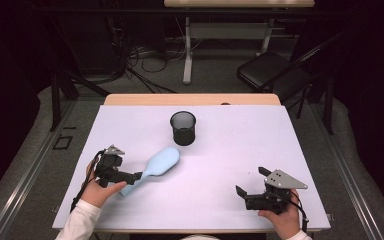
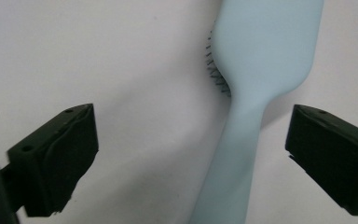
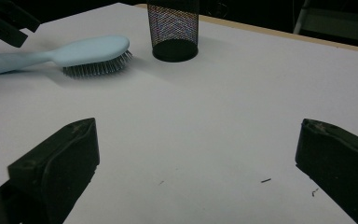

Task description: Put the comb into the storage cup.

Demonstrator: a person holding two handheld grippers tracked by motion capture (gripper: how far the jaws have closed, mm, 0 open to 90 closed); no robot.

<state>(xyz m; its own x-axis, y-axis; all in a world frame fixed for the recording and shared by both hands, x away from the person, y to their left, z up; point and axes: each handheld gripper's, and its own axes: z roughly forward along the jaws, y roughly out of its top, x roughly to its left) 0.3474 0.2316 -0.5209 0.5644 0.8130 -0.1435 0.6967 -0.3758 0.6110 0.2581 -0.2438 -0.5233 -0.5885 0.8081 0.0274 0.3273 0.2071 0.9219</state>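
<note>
Item: one pale blue hairbrush (image 1: 156, 168), intact.
It lies bristles down on the white table (image 1: 230, 165), left of centre. The oval head points far-right toward the middle; the slim handle runs near-left. Dark bristles show under the head's edge.

A: Where does the high view sit?
B: Above the table's (image 1: 220, 200) near edge, facing forward and down, far enough to take in the whole top and the floor beyond.

A: And the left gripper view?
B: Very close, looking down along its jaws at the brush (image 2: 256, 84) handle between them.

A: The right gripper view?
B: Low over the table, looking across it. It shares the brush (image 3: 70, 53) and cup (image 3: 173, 28) with the high view.
</note>
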